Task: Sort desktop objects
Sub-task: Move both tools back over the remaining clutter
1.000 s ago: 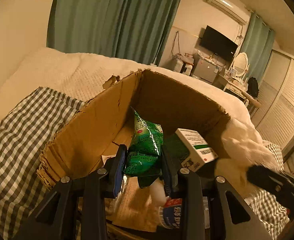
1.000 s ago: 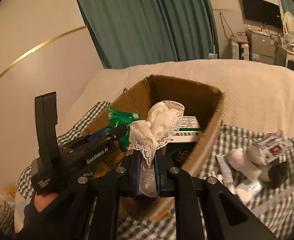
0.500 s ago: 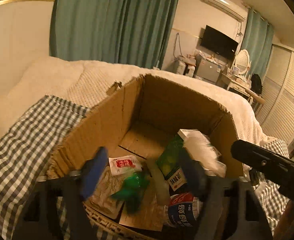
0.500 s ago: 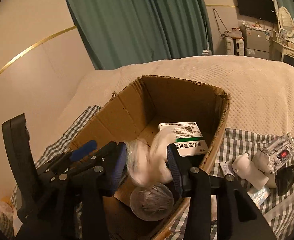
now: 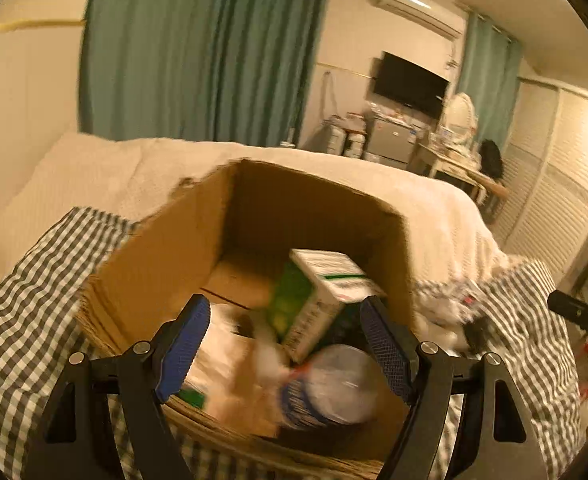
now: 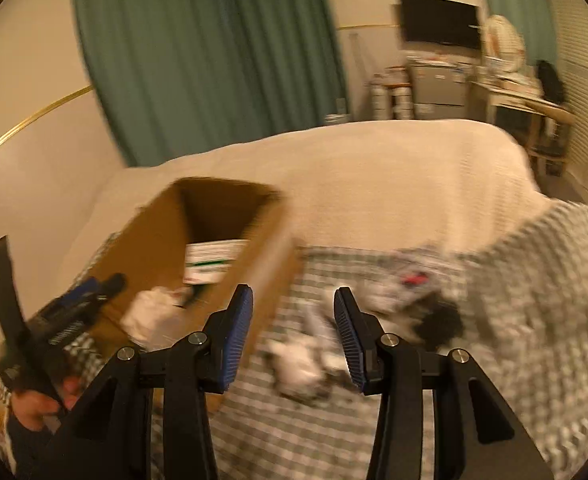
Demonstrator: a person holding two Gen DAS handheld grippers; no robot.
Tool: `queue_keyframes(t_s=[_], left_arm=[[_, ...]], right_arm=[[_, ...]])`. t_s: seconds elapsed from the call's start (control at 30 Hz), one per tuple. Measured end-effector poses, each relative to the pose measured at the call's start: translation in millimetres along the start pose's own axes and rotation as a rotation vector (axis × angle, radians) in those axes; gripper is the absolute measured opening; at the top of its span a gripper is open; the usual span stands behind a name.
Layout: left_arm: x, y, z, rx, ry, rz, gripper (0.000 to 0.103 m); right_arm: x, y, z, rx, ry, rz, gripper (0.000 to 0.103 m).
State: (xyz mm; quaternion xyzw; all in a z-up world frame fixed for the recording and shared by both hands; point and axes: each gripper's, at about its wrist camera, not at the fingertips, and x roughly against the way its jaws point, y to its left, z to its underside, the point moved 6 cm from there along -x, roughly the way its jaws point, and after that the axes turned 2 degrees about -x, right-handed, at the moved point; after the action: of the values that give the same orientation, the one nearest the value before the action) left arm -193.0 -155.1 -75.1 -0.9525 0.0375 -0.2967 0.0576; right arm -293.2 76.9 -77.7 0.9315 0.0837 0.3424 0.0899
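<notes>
An open cardboard box (image 5: 166, 256) stands on a checked cloth (image 5: 22, 280). Inside lie a white-and-green carton (image 5: 326, 288), a clear round tub (image 5: 334, 384) and blurred packets. My left gripper (image 5: 284, 332) is open and empty above the box's near side. In the right wrist view the box (image 6: 150, 240) is at left, with a white lace cloth (image 6: 150, 316) inside. My right gripper (image 6: 292, 320) is open and empty over the checked cloth (image 6: 534, 320), right of the box. Loose white items (image 6: 298, 364) and a black object (image 6: 440, 320) lie ahead, blurred.
A bed with a cream cover (image 6: 374, 184) lies behind the box. Green curtains (image 5: 198, 52) hang at the back. The left gripper (image 6: 66, 320) and the hand holding it show at the left of the right wrist view.
Both grippers opened: the left let go of the green packet, the right let go of the lace cloth, both now in the box. The right gripper then swung right, off the box.
</notes>
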Motion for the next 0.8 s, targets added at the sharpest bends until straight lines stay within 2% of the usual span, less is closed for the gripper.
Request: queue_keyframes(t_s=[0.13, 0.27, 0.4, 0.47, 0.6, 0.67, 0.73, 0.8], left_arm=[[18, -48, 4, -0.039, 0.000, 0.041, 0.080], [31, -96, 18, -0.069, 0.024, 0.101, 0.081], [23, -134, 42, -0.104, 0.087, 0.132, 0.081], [12, -146, 54, -0.133, 0.113, 0.120, 0.081], [-17, -157, 81, -0.177, 0.183, 0.052, 0.081], [-34, -156, 93, -0.163, 0.226, 0.032, 0.081], [-43, -155, 100, -0.131, 0.238, 0.045, 0.081], [-53, -156, 106, -0.113, 0.252, 0.056, 0.081]], right_arm=[[30, -54, 13, -0.047, -0.017, 0.088, 0.042], [41, -84, 27, -0.089, -0.009, 0.093, 0.042], [42, -94, 43, -0.102, 0.001, 0.076, 0.042], [40, -96, 49, -0.106, 0.009, 0.056, 0.042], [38, -97, 58, -0.085, 0.015, 0.047, 0.042], [37, -100, 64, -0.085, 0.022, 0.036, 0.045], [33, -102, 68, -0.081, 0.030, 0.036, 0.051], [29, -104, 72, -0.073, 0.038, 0.043, 0.052]])
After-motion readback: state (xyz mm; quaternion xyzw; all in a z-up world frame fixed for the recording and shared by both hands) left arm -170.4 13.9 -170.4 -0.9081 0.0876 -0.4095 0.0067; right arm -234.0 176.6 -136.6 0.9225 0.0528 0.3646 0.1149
